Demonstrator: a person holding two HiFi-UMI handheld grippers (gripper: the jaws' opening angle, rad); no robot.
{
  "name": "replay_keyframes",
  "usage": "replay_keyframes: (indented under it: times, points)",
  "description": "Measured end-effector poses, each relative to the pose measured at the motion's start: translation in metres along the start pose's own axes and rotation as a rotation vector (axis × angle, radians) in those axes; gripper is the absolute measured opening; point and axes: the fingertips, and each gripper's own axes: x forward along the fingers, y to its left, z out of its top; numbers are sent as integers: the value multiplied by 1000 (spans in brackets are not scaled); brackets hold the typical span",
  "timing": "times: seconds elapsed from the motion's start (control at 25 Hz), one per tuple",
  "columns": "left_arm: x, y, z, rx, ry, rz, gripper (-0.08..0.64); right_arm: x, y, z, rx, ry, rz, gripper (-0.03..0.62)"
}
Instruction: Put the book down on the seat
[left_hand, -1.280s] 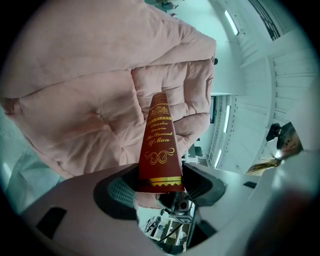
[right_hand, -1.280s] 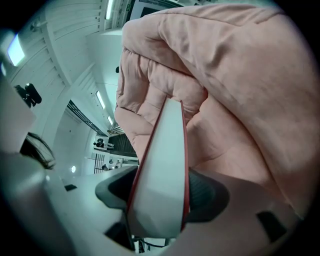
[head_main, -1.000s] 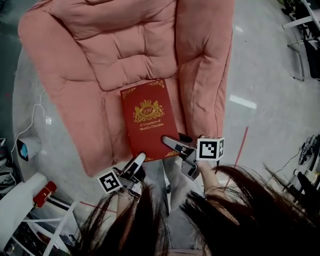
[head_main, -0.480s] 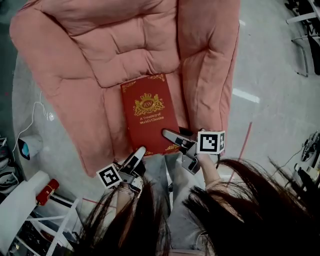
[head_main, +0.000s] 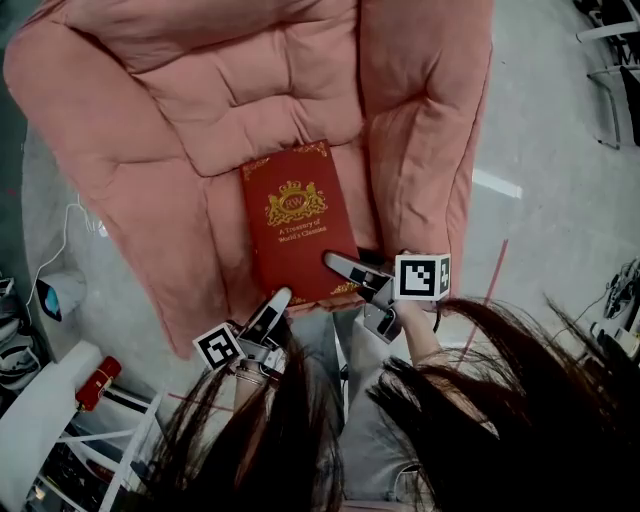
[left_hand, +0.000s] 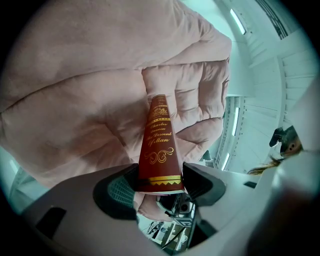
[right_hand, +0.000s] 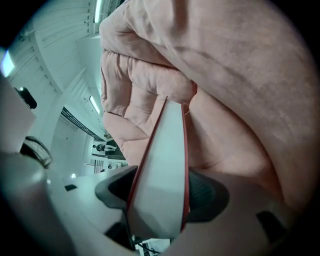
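Over the middle of the pink seat a red book is seen lying flat, front cover up, with a gold crest and gold lettering shown on the cover. Its far edge is set against the padded back cushion and its near edge reaches to the front edge of the seat; whether its underside is pressed onto the cushion cannot be told. The near left corner of the book is clamped by the left gripper: in the left gripper view the gold-printed spine is held between the two dark pads, which are closed against both covers. The near right corner is clamped by the right gripper: in the right gripper view the pale page edge is gripped between the pads, one on each cover. A marker cube is carried on each gripper, at the near left and at the near right. To the right of the book the seat's thick armrest is seen, and beyond it a pale glossy floor. Dark hair of the person fills the near edge of the head view. At the near left a small red object is seen on a white frame, and a thin white cable lies on the floor at the left of the seat.
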Motion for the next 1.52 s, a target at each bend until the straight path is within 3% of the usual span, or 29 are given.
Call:
replay_keyframes:
  times: [0.48,1.0,1.24,1.52]
  points:
    - [6,9,7,3,32,11,272,27,-27,8,36,6,-19,290]
    - [13,21,16,4,61,32,275,31,-40,2,-2,23,-90,304]
    - [12,27,16,40,91,74,281,31,-45,-2,-33,34,-137,313]
    - [14,34,19,139,128,114,296,33,-52,-4,-72,50,-196,321]
